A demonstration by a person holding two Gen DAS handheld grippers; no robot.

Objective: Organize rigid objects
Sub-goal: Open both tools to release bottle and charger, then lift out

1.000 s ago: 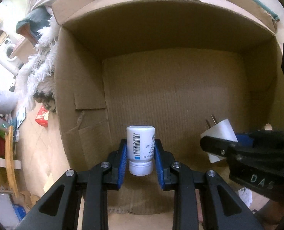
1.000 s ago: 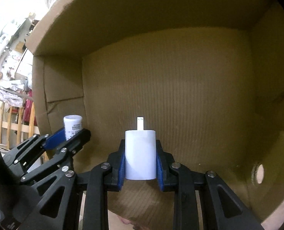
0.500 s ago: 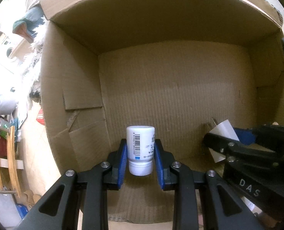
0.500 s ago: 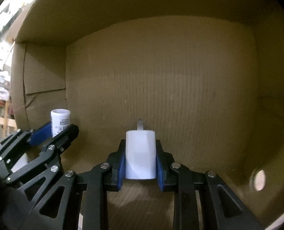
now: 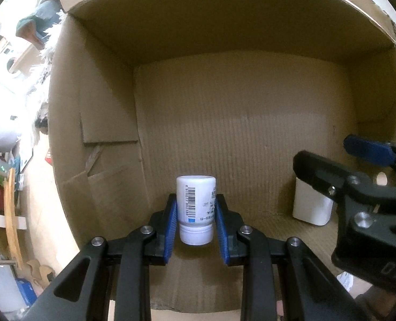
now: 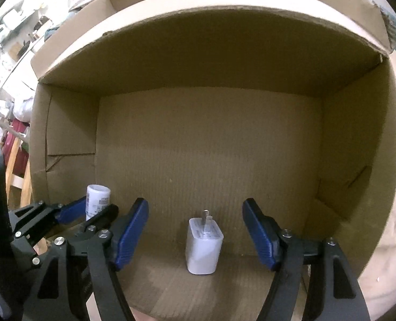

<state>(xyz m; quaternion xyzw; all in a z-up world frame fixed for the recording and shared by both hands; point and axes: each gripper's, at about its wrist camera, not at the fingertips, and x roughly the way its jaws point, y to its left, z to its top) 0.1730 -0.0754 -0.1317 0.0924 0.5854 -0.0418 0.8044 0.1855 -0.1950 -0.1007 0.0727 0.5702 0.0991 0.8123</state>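
A white bottle (image 5: 195, 190) with a barcode label hangs cap-down over the floor of an open cardboard box (image 5: 238, 123), and my left gripper (image 5: 196, 206) is shut on it. In the right wrist view a white plug charger (image 6: 204, 246) stands on the box floor (image 6: 211, 147) with its prongs up. My right gripper (image 6: 195, 206) is above it with its jaws opening, the blue pads wide apart and clear of the charger. The left wrist view shows the charger (image 5: 311, 206) partly behind the right gripper (image 5: 331, 152). The left gripper (image 6: 95, 210) and bottle (image 6: 97, 196) appear at the left.
Cardboard walls enclose the floor on all sides, with a raised flap at the back (image 6: 224, 5). A small round hole (image 5: 381, 178) is in the right wall. Outside, on the left, are wooden slats (image 5: 0, 208) and a fluffy white item (image 5: 41, 80).
My right gripper has opened and let go of the charger, which now stands on the box floor, and the gripper has lifted. The left gripper still holds the bottle in place.
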